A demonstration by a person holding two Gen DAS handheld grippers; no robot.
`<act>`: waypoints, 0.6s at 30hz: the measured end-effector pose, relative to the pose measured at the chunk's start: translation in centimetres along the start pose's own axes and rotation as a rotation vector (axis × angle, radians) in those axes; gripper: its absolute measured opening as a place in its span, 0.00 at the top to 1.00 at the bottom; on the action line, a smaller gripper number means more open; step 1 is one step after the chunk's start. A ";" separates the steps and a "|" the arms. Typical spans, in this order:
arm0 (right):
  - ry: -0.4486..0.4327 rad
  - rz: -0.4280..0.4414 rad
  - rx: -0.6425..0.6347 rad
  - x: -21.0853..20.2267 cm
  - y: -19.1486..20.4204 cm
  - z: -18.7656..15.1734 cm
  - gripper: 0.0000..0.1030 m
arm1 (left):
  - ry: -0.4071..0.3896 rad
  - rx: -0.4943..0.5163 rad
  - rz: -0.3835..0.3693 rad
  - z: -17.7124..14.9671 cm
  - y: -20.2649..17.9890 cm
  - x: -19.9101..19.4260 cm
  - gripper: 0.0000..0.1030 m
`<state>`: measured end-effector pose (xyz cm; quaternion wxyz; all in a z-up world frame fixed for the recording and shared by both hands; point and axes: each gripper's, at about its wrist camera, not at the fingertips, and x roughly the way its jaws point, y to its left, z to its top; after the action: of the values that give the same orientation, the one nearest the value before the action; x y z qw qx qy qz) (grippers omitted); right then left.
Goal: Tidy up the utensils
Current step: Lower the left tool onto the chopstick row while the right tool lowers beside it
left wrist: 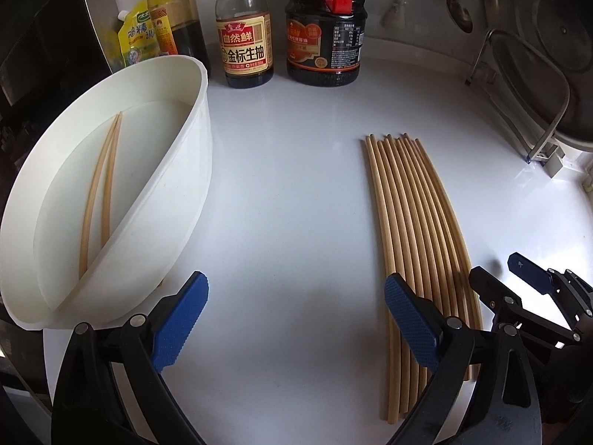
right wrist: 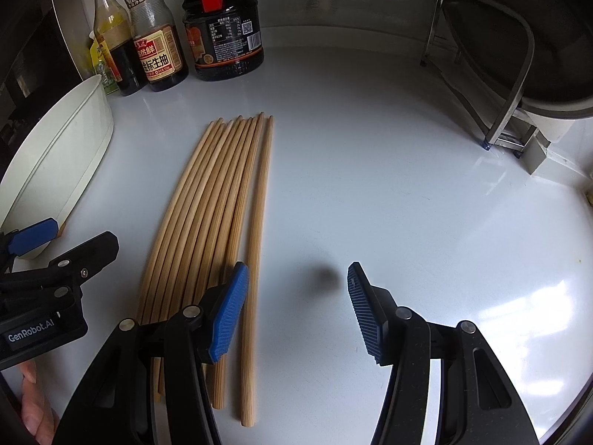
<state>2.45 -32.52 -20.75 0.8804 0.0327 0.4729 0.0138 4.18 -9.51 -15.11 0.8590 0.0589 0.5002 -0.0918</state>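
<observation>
Several wooden chopsticks (left wrist: 415, 230) lie side by side on the white counter; they also show in the right wrist view (right wrist: 218, 222). A white oval container (left wrist: 111, 200) lies on its side at the left with two chopsticks (left wrist: 100, 193) inside; its wall shows in the right wrist view (right wrist: 55, 163). My left gripper (left wrist: 296, 322) is open and empty, low over the counter between the container and the row. My right gripper (right wrist: 296, 315) is open and empty, its left finger (right wrist: 229, 311) over the near ends of the row. It also shows in the left wrist view (left wrist: 519, 282).
Sauce bottles (left wrist: 244, 29) and a dark jug (left wrist: 322, 29) stand along the back wall. A metal rack (left wrist: 526, 100) with a pot lid stands at the right. A spoon (left wrist: 459, 11) hangs on the wall. A black appliance edges the left side.
</observation>
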 end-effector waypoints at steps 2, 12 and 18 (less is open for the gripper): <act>0.002 -0.004 -0.003 0.0 0.0 0.0 0.48 | 0.002 -0.001 -0.005 -0.1 0.0 0.1 0.09; 0.005 -0.014 -0.034 0.4 0.2 -0.2 0.46 | 0.012 -0.005 -0.014 0.3 -0.3 0.4 0.08; -0.003 -0.026 -0.020 0.3 -0.6 -0.1 0.46 | 0.030 -0.024 -0.014 0.0 -0.5 1.0 0.09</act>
<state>2.50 -33.09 -21.06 0.8814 0.0177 0.4720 0.0072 4.55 -10.14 -16.03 0.8514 0.0466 0.5145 -0.0909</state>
